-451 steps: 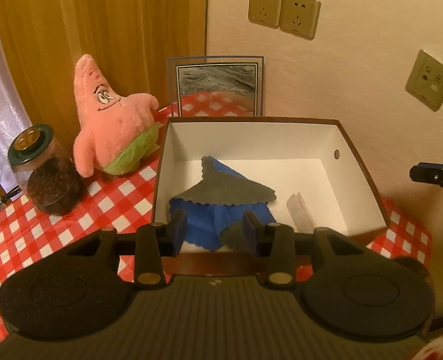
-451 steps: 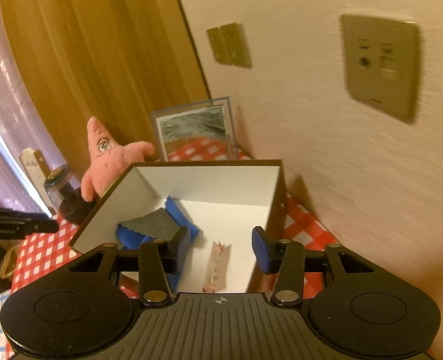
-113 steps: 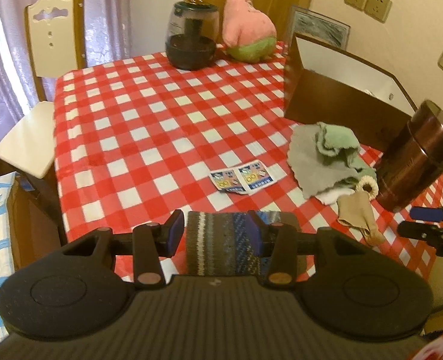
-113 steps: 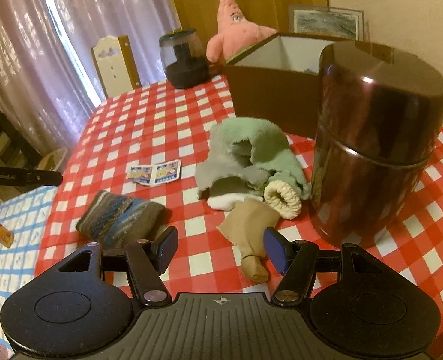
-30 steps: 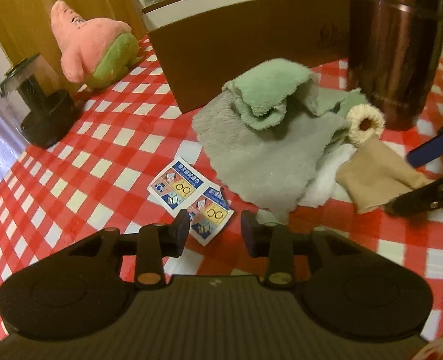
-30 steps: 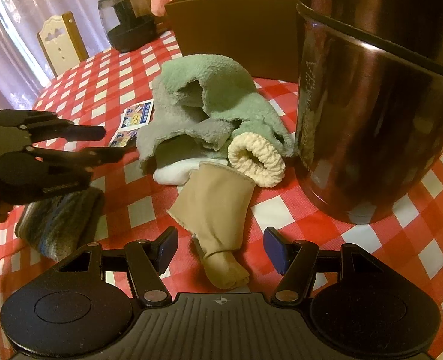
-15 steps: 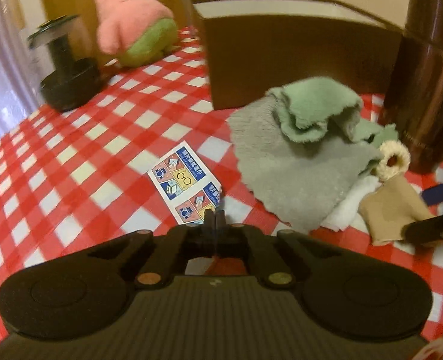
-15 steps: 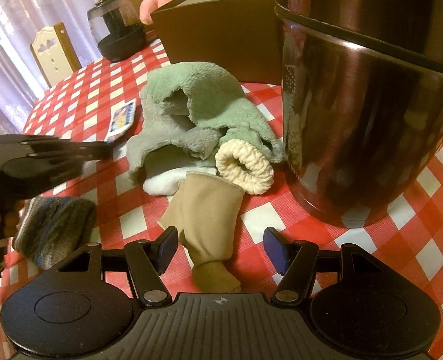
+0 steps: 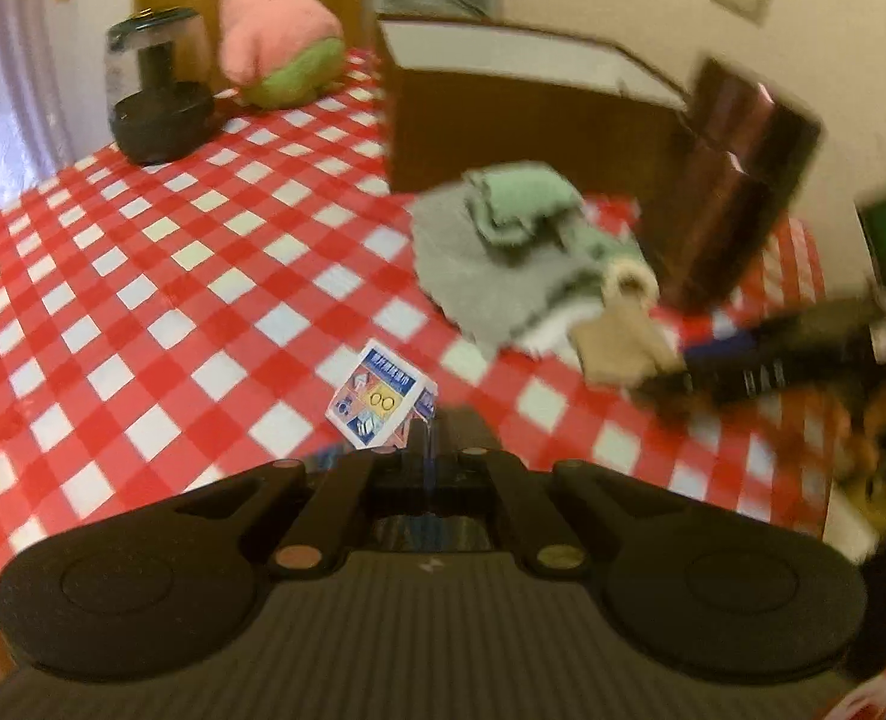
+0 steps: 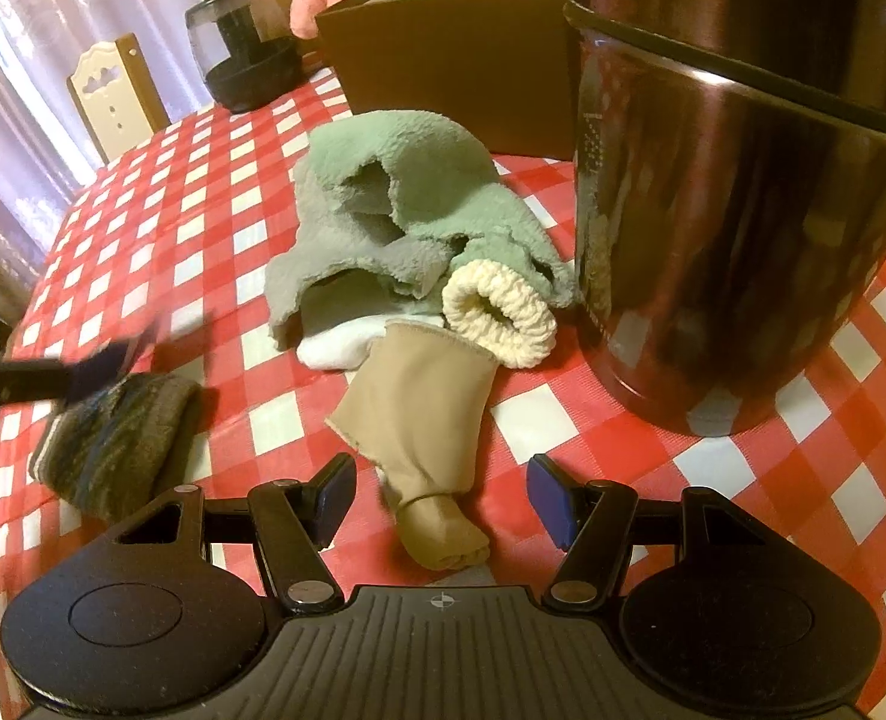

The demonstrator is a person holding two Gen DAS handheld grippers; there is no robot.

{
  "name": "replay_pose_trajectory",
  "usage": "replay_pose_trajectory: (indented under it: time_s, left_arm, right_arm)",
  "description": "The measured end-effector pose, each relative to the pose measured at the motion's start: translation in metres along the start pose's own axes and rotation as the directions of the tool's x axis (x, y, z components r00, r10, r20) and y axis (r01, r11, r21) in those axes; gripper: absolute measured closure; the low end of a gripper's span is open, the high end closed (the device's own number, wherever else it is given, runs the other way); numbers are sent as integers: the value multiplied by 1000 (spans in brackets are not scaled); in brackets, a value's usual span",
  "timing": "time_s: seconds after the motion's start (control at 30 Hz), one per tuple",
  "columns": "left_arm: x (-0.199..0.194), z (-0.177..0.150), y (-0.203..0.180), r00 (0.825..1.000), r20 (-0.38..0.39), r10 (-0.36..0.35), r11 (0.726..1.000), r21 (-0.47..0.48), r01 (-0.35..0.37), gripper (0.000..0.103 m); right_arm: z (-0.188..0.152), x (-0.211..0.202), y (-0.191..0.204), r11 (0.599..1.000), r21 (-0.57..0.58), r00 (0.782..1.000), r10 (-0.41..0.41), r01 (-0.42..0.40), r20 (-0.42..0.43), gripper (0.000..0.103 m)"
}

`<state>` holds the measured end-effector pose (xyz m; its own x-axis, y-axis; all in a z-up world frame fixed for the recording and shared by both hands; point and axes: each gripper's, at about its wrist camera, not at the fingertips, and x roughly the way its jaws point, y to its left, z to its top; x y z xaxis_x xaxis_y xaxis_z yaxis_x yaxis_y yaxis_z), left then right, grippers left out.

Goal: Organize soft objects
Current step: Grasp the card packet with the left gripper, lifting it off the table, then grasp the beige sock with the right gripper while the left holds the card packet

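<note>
My left gripper [image 9: 426,450] is shut on a small printed wipe packet [image 9: 377,401] and holds it tilted just above the red checked tablecloth. My right gripper [image 10: 440,501] is open, its fingers on either side of the toe of a tan sock [image 10: 422,420], also seen in the left wrist view [image 9: 613,339]. Behind the sock lie a green-grey fleece cloth [image 10: 395,210], a white cloth [image 10: 341,342] and a cream knitted cuff [image 10: 496,312]. A striped knitted sock [image 10: 116,441] lies to the left. The brown box [image 9: 520,114] stands open behind.
A tall dark-brown metal canister [image 10: 736,192] stands right beside the cloth pile. A pink plush star [image 9: 275,36] and a glass jar [image 9: 155,96] stand at the table's far side. A chair [image 10: 116,93] is beyond the far left edge.
My left gripper has lifted the wipe packet off the cloth and swung left; its view is blurred by motion. My right gripper has moved in closer over the tan sock, jaws still open.
</note>
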<state>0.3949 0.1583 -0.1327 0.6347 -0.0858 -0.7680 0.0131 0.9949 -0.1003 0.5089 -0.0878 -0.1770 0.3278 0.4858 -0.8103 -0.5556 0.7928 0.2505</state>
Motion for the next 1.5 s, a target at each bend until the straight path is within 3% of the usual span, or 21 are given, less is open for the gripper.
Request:
replay_pose_trajectory:
  time_s: [0.07, 0.2, 0.3, 0.43, 0.67, 0.77, 0.83, 0.93, 1.2, 1.43, 1.47, 1.5]
  left_arm:
    - [-4, -7, -9, 999, -35, 18, 998, 60, -16, 103]
    - [4, -23, -17, 994, -103, 33, 995, 102, -22, 91]
    - [3, -27, -23, 994, -104, 45, 992, 119, -33, 70]
    - [2, -22, -29, 996, -74, 48, 993, 110, -39, 65]
    - [36, -16, -38, 981, -63, 181, 955, 248, -161, 66]
    - [47, -18, -37, 975, -56, 214, 937, 295, -189, 79]
    - [49, -19, -36, 978, -55, 201, 939, 297, -177, 93]
    - [51, -18, -35, 980, -44, 194, 943, 284, -174, 101]
    - [23, -2, -15, 982, 49, 183, 980, 77, -186, 102]
    - [9, 11, -9, 981, 94, 171, 985, 10, -173, 102]
    - [9, 12, -9, 981, 94, 167, 986, 7, -169, 102]
    - [9, 13, -10, 981, 95, 168, 986, 4, -169, 102]
  right_arm:
    - [-1, -1, 1, 1000, -5, 1000, 3, -3, 1, 40]
    - [-3, -3, 1, 1000, -7, 1000, 4, -4, 1, 40]
    - [-5, -5, -1, 1000, -6, 1000, 3, -3, 1, 40]
    - [-7, -7, -4, 1000, 4, 1000, 2, -2, 4, 40]
    - [-5, -9, -7, 1000, 7, 1000, 9, -9, 10, 40]
    - [-5, -10, -6, 1000, 10, 1000, 12, -12, 15, 40]
    - [-4, -10, -6, 1000, 11, 1000, 15, -15, 19, 40]
    - [-3, -8, -4, 1000, 9, 1000, 18, -18, 20, 40]
    - [0, 1, 6, 1000, -29, 1000, 8, -7, 18, 40]
    - [4, 15, 14, 996, -79, 999, -36, 39, 32, 41]
    - [5, 16, 15, 995, -88, 998, -48, 51, 34, 51]
    - [6, 17, 17, 993, -104, 998, -56, 60, 36, 70]
